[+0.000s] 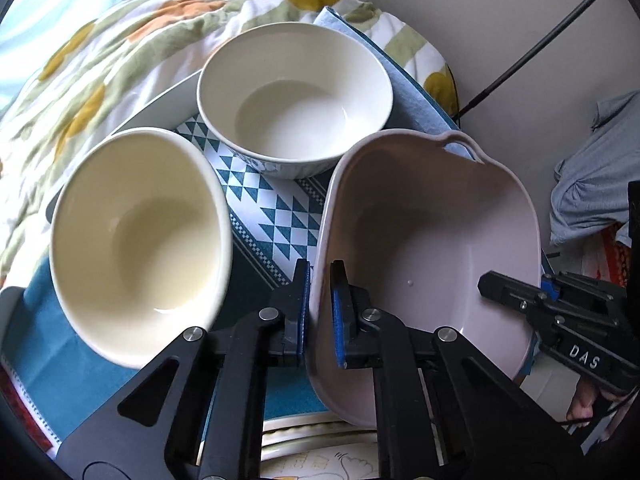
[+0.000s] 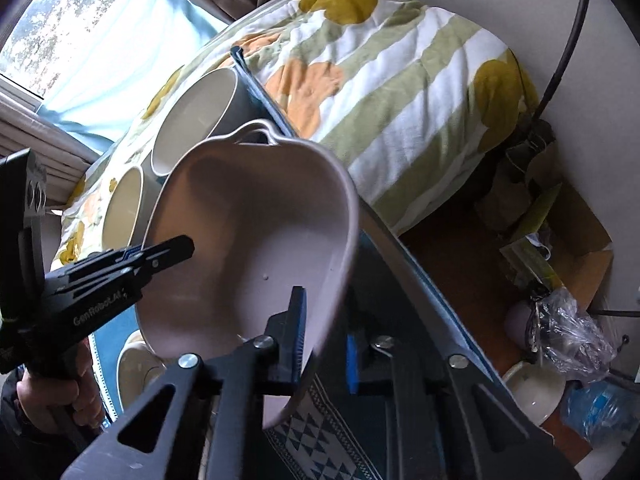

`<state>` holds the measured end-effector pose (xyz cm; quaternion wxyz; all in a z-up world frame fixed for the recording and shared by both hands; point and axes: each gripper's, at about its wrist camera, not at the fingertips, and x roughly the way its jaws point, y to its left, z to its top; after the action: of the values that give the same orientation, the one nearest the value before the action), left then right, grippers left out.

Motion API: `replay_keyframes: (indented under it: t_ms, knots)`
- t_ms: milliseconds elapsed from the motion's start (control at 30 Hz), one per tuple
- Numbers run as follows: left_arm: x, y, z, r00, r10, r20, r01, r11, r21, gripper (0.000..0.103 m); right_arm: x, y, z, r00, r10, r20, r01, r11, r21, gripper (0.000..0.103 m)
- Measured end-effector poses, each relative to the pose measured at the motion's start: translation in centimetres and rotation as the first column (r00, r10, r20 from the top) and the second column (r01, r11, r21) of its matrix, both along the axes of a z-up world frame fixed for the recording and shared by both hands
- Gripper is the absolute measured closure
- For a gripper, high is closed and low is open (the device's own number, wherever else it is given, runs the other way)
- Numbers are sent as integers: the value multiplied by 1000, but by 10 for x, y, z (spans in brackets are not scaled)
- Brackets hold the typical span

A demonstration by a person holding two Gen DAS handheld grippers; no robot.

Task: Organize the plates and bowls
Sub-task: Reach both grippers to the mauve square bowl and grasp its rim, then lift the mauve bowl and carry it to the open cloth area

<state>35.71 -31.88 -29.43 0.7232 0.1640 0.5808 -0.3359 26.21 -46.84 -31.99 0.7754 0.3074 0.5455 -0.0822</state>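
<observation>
A pale pink bowl with a loop handle [image 1: 432, 240] is held tilted above the table; it also shows in the right wrist view [image 2: 256, 240]. My left gripper [image 1: 320, 300] is shut on its near rim. My right gripper [image 2: 324, 344] straddles the opposite rim, jaws a little apart, with the inner pad [image 2: 298, 336] against the bowl; it shows in the left wrist view [image 1: 516, 296] too. A cream bowl [image 1: 136, 240] sits at the left and a white bowl [image 1: 294, 96] stands behind on the patterned teal cloth [image 1: 276, 208].
A floral quilt [image 1: 120, 52] lies behind the table. A white plate [image 1: 320, 432] lies under the pink bowl at the near edge. Bags, a box and a white bowl [image 2: 532, 392] sit on the floor to the right.
</observation>
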Motion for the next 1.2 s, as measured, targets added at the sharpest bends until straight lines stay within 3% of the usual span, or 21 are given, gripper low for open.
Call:
replay_keyframes:
  t_ms: [267, 400, 567, 733, 833, 867, 900, 1000, 1200]
  knots:
    - [-15, -1, 31, 999, 15, 40, -14, 1000, -23, 95, -3, -3, 20, 999, 23, 28, -23, 999, -31, 88]
    - [-31, 9, 62, 995, 59, 77, -55, 997, -49, 95, -10, -2, 52, 995, 64, 70, -60, 997, -56, 88]
    - [-59, 44, 111, 972, 196, 130, -183, 977, -106, 95, -9, 19, 103, 970, 201, 137, -190, 977, -92, 88]
    - [-98, 102, 151, 910, 370, 186, -347, 927, -144, 95, -5, 52, 127, 925, 339, 173, -325, 940, -102, 88]
    - [-118, 146, 163, 858, 474, 198, -451, 880, -151, 95, -4, 94, 140, 873, 448, 191, -436, 894, -105, 88]
    - [-124, 161, 165, 842, 502, 199, -480, 865, -150, 95, -6, 122, 143, 840, 506, 197, -495, 862, -104, 88]
    - [-130, 177, 166, 824, 529, 201, -509, 848, -147, 95, -6, 122, 143, 840, 506, 197, -495, 862, -104, 88]
    - [-148, 232, 164, 773, 601, 201, -586, 799, -133, 95, -11, 170, 138, 793, 576, 201, -571, 816, -87, 88]
    - [-166, 324, 134, 725, 669, 164, -663, 742, -95, 95, -19, 256, 113, 738, 650, 184, -649, 758, -73, 88]
